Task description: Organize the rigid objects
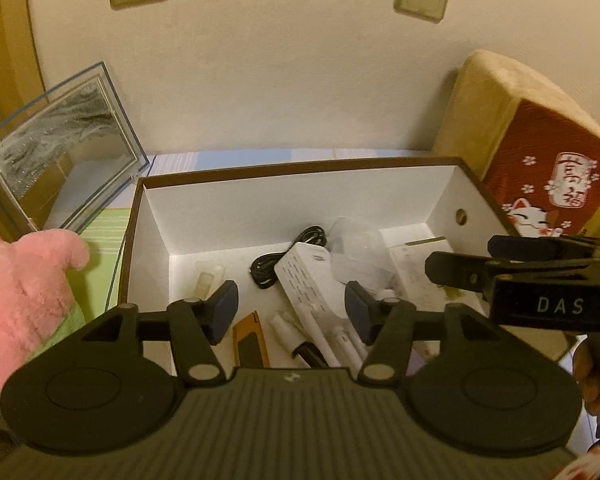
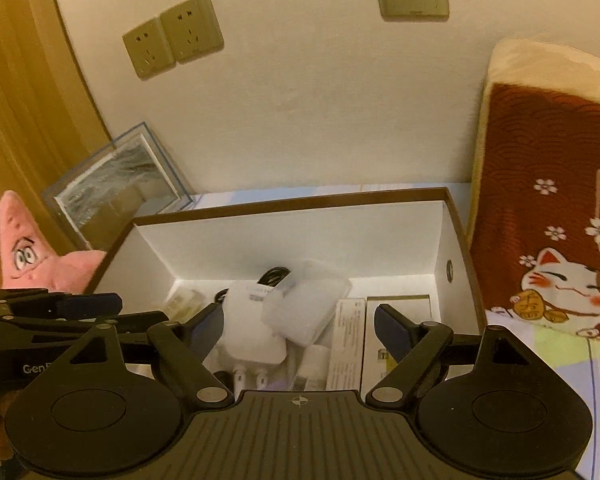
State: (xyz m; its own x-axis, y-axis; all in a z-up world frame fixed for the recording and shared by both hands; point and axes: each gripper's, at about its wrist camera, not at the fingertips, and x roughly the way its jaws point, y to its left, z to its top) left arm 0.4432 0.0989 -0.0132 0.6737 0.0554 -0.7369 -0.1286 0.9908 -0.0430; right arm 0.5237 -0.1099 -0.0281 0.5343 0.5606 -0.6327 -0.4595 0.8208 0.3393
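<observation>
A brown-rimmed white box (image 1: 300,169) (image 2: 292,201) holds a white power strip (image 1: 300,272) (image 2: 252,328), a black cable (image 1: 276,256), a clear plastic case (image 2: 304,308), an orange-and-black tool (image 1: 250,340), white pens (image 1: 340,344) and paper packets (image 2: 348,344). My left gripper (image 1: 290,306) is open and empty above the box's near half. My right gripper (image 2: 298,330) is open and empty above the box; it also shows at the right of the left wrist view (image 1: 460,264).
A pink star plush (image 1: 24,292) (image 2: 28,256) lies left of the box. A glass picture frame (image 1: 64,140) leans on the wall behind it. A red lucky-cat cushion (image 1: 540,168) (image 2: 548,208) stands to the right. Wall sockets (image 2: 172,36) are above.
</observation>
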